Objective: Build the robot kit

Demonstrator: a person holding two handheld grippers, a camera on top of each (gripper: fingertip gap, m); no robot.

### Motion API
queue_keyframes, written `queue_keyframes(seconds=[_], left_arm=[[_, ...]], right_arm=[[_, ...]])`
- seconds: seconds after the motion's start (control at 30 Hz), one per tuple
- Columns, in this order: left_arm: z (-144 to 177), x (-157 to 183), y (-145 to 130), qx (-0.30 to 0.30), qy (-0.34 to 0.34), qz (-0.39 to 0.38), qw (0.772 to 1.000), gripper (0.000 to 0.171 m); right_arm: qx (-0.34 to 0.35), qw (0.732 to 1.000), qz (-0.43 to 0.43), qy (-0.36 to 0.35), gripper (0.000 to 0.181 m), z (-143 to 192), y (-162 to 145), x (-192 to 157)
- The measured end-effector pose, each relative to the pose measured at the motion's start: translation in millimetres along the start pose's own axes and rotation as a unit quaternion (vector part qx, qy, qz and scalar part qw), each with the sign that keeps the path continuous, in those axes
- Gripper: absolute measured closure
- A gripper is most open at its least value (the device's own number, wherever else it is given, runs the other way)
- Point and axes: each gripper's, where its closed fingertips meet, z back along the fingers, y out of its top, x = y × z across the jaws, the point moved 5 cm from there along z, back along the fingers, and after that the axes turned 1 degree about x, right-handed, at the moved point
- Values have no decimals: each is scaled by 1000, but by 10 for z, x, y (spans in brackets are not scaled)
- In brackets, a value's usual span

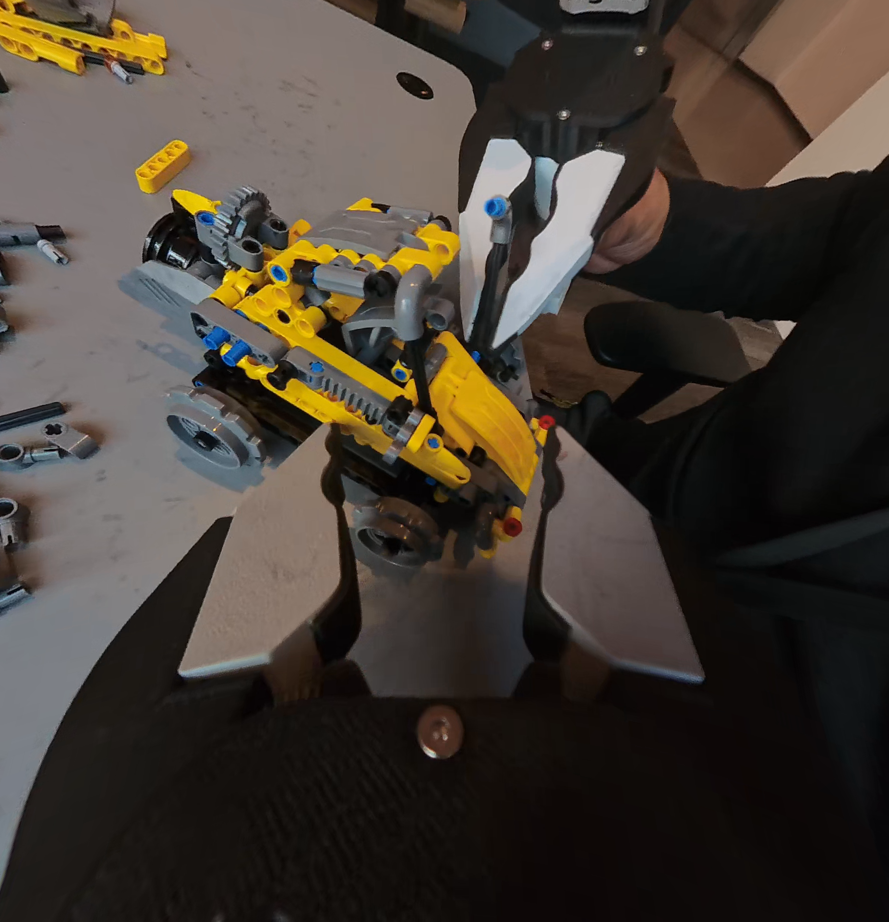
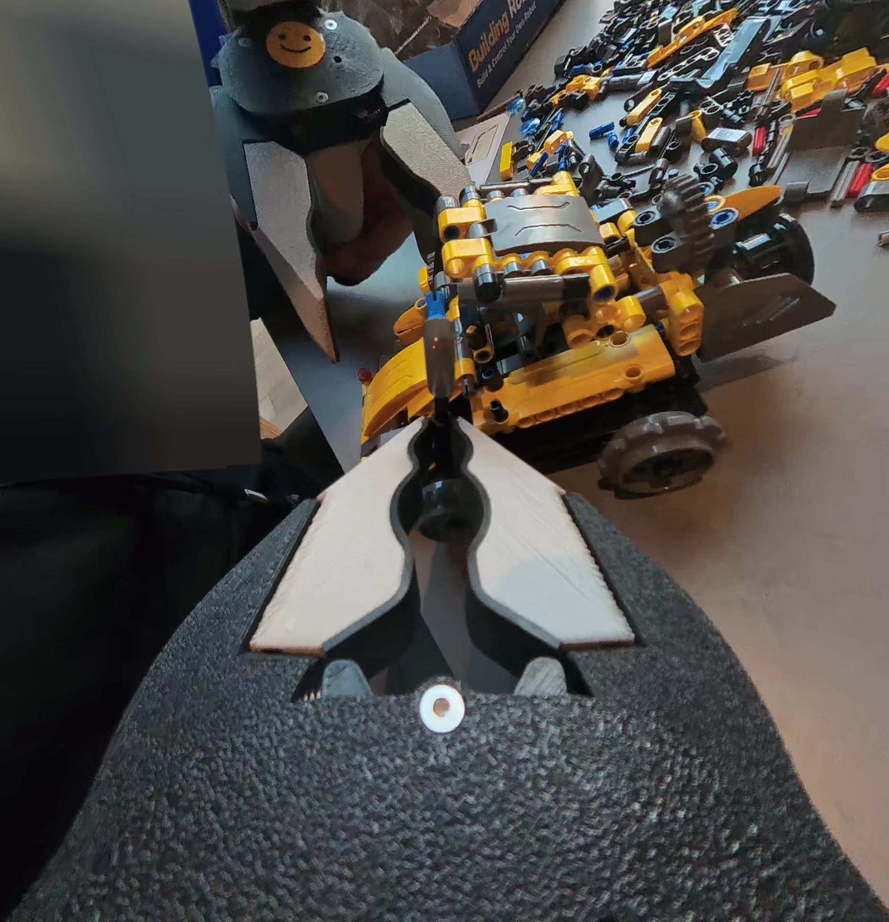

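The right gripper has its white fingers closed to a narrow slit on a thin black rod, which carries a grey connector tipped with a blue pin. The left gripper stands wide open around the rear of the yellow vehicle model without clearly gripping it.

The rod looks slender; I judge it could slip or twist between the fingers, and the unclamped model could skid on the grey table.

At 10 o'clock of the model lies a yellow beam; grey connectors sit at 9 o'clock. In the right wrist view a heap of loose parts crowds 1 o'clock.
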Motion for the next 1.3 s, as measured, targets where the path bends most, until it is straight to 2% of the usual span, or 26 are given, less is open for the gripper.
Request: queue_keyframes(seconds=[0.1, 0.33, 0.43, 0.9, 1.13, 1.3], left_arm=[[-84, -34, -41, -16, 7, 3, 1000, 91], [-197, -29, -41, 9, 72, -26, 997, 93], [-223, -18, -50, 27, 72, -26, 997, 93], [-242, -23, -37, 31, 72, -19, 997, 97], [-243, -31, -40, 27, 73, -20, 997, 97], [-270, -25, -30, 25, 70, -25, 997, 97]], right_arm=[[-9, 1000, 2, -1, 174, -1, 7, 8], [-14, 1000, 6, -14, 175, 28, 14, 26], [-12, 1000, 0, -14, 175, 52, -2, 27], [-4, 1000, -9, -28, 175, 49, -24, 28], [-25, 990, 85, -108, 175, 25, -6, -34], [-65, 966, 186, -170, 174, -23, 21, -100]])
